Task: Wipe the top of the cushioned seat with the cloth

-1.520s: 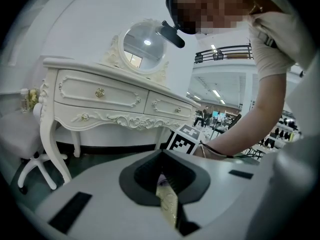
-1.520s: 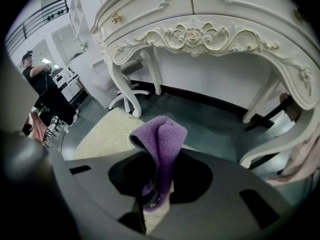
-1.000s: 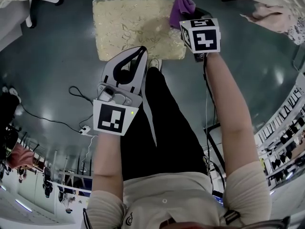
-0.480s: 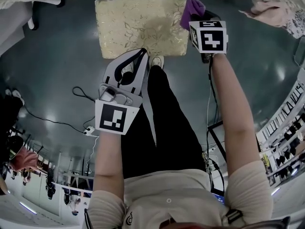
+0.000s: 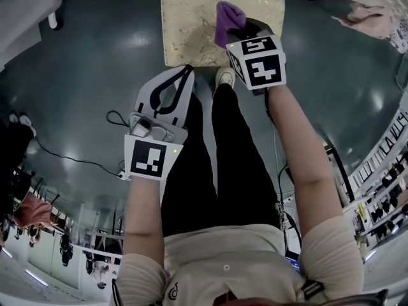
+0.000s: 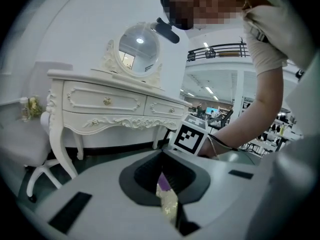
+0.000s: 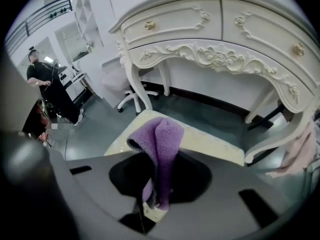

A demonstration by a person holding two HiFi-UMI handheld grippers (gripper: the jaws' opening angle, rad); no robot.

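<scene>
1. Left claw (image 5: 183, 74): closed, empty, held as before just off the cushioned seat's (image 5: 188, 18) 6 o'clock edge.
2. Purple cloth (image 5: 227, 18): moved from the seat's 3 o'clock edge inward onto its top.
3. Right claw (image 5: 243, 29): clamped on cloth, forearm extended forward.

I see the cushioned seat (image 5: 191, 37) on the floor (image 5: 83, 75) ahead, with a dressing table (image 7: 210, 29) behind it. My right hand-held gripper (image 5: 239, 32) holds the cloth (image 5: 228, 19) over the seat's middle. My left hand-held gripper (image 5: 185, 70) hangs just before its near edge.
</scene>
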